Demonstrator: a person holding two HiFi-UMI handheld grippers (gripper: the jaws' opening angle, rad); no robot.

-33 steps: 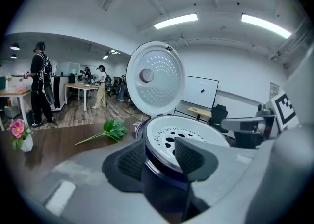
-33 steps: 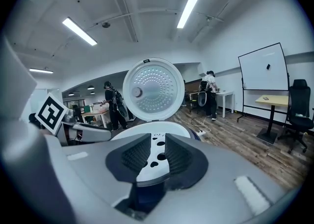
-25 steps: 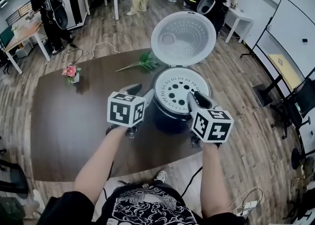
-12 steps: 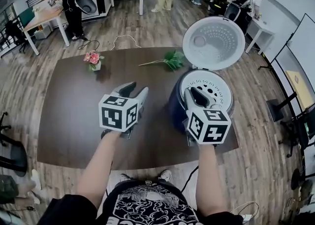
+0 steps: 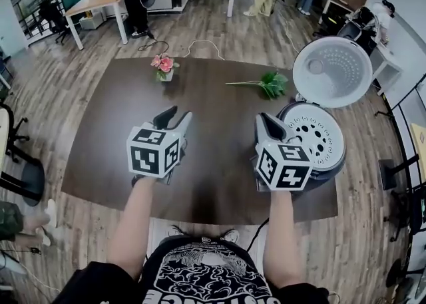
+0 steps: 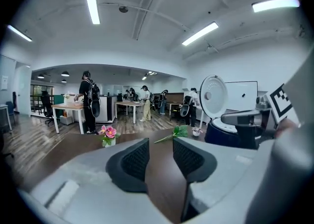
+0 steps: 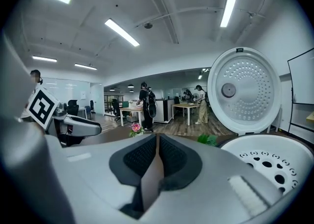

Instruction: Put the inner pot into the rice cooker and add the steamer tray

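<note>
The dark rice cooker [image 5: 331, 168] stands at the table's right end with its round white lid [image 5: 331, 71] raised. The white perforated steamer tray [image 5: 311, 138] lies in its top, also visible at lower right in the right gripper view [image 7: 267, 159]. My right gripper [image 5: 263, 120] hovers just left of the cooker, apart from it, its jaws shut with nothing between them [image 7: 156, 142]. My left gripper [image 5: 174, 118] is over the middle of the table, open and empty [image 6: 160, 144]. From the left gripper view the cooker [image 6: 226, 135] is off to the right.
A small vase of pink flowers [image 5: 164, 66] stands at the far middle of the dark brown table [image 5: 100, 143], and a green leafy sprig [image 5: 269, 84] lies near the cooker's lid. Desks, chairs and several people fill the office behind.
Both grippers have drawn back leftward from the cooker. The left no longer grips the rim, and the right has let go of the steamer tray and shut.
</note>
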